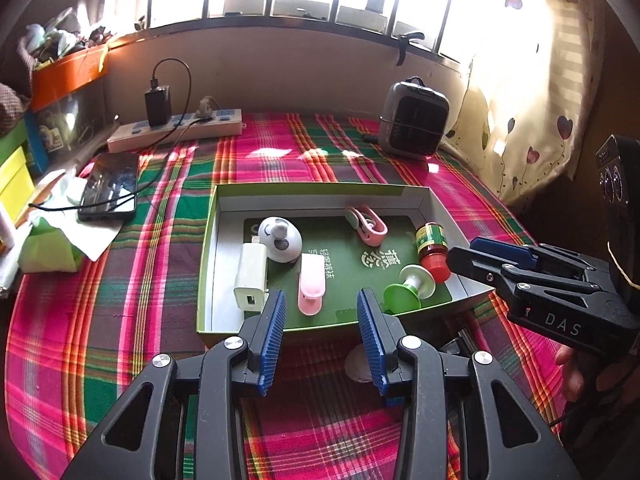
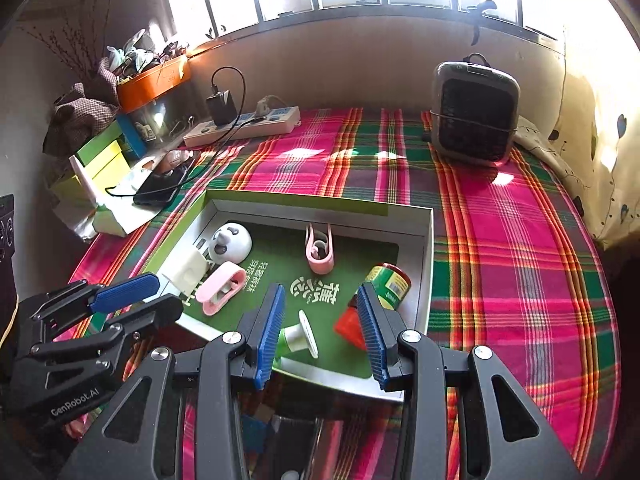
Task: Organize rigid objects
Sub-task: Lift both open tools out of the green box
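Holding both tools above the near edge of the box, we keep each pair of jaws parted with nothing between the pads. Our left gripper hangs over the box's near wall, and our right gripper hangs over its near right corner.

The box sits in the middle of the plaid cloth, and the objects lie inside it on a green card. At the left side we see the white charger along the left wall, the round white toy just behind it, and a pink clip beside the charger. A second pink clip lies near the far wall. Along the right wall lies the small jar on its side, red cap towards us, with the green spool just beside it at the near right corner.
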The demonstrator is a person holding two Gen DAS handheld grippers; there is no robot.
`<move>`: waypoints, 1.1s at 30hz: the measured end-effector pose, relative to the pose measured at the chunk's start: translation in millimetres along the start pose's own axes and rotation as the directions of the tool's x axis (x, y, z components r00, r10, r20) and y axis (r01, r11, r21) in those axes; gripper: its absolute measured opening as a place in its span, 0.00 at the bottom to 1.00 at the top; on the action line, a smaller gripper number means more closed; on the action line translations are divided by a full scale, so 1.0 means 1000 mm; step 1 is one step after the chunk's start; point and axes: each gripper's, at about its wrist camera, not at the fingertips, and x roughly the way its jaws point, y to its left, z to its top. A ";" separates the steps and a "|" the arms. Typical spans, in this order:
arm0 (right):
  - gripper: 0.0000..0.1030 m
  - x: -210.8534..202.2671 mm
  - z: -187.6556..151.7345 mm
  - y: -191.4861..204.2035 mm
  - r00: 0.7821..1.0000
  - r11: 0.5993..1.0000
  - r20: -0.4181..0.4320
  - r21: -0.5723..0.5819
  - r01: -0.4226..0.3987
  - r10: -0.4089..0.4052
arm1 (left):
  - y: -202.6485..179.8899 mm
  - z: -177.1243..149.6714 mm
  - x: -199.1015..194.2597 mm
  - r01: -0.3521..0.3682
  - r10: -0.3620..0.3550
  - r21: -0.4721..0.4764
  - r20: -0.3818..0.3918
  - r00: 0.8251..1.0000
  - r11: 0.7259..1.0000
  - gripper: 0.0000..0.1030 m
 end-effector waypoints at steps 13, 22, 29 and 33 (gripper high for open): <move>0.38 -0.027 -0.061 -0.013 0.998 0.995 -0.028 0.084 0.050 -0.048 | 0.003 -0.030 -0.017 0.039 -0.039 -0.019 -0.004 0.999 0.999 0.35; 0.38 -0.036 -0.090 -0.013 0.997 0.991 -0.045 0.116 0.069 -0.064 | 0.009 -0.044 -0.014 0.069 -0.070 -0.026 -0.026 0.997 0.997 0.35; 0.38 -0.035 -0.095 -0.001 0.996 0.991 -0.054 0.110 0.079 -0.074 | 0.009 -0.046 -0.011 0.117 -0.118 -0.022 -0.025 0.993 0.993 0.35; 0.39 -0.029 -0.098 0.002 0.990 0.986 -0.073 0.108 0.125 -0.117 | 0.010 -0.047 -0.011 0.147 -0.148 -0.027 -0.021 0.989 0.989 0.35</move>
